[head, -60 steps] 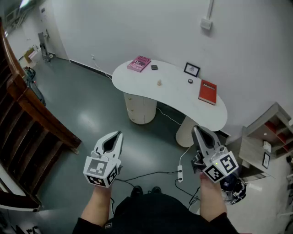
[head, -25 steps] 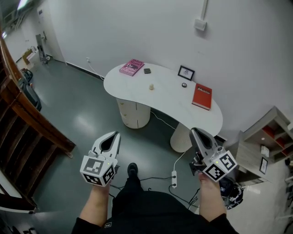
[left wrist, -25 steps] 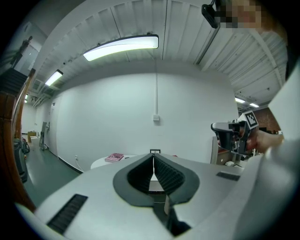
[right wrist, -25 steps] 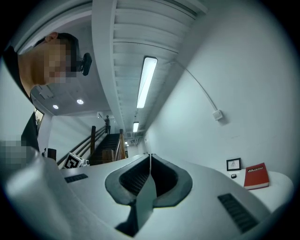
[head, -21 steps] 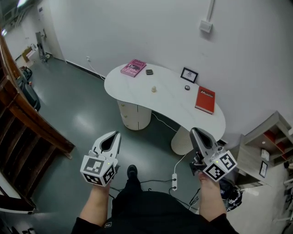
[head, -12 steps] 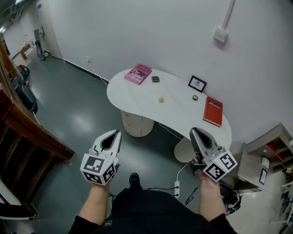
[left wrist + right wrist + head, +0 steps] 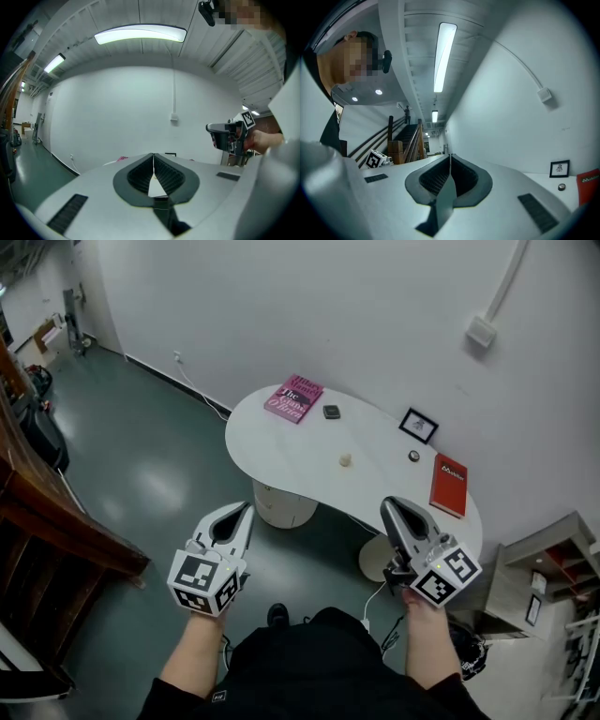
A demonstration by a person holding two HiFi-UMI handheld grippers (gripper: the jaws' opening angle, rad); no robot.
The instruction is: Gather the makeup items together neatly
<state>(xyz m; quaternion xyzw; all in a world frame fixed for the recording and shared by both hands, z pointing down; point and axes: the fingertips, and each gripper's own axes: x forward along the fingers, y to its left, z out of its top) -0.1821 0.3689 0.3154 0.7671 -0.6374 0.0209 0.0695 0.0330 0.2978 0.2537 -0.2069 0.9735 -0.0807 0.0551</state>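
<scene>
Head view: both grippers are held out over the grey-green floor, short of the white curved table (image 7: 309,451) and touching nothing. The left gripper (image 7: 246,509) has its jaws pressed together and empty, which the left gripper view confirms, the pads (image 7: 145,174) meeting along one line. The right gripper (image 7: 388,505) is likewise closed on nothing, and its pads (image 7: 461,177) meet in the right gripper view. The small items sit well apart on the tabletop: a small dark case (image 7: 331,412) just beside a pink book (image 7: 293,397) at the far left end, a small cream item (image 7: 345,460) alone near the middle, and a small round dark item (image 7: 413,456) between a framed picture (image 7: 418,425) and a red book (image 7: 448,486). They are too small to identify more closely.
</scene>
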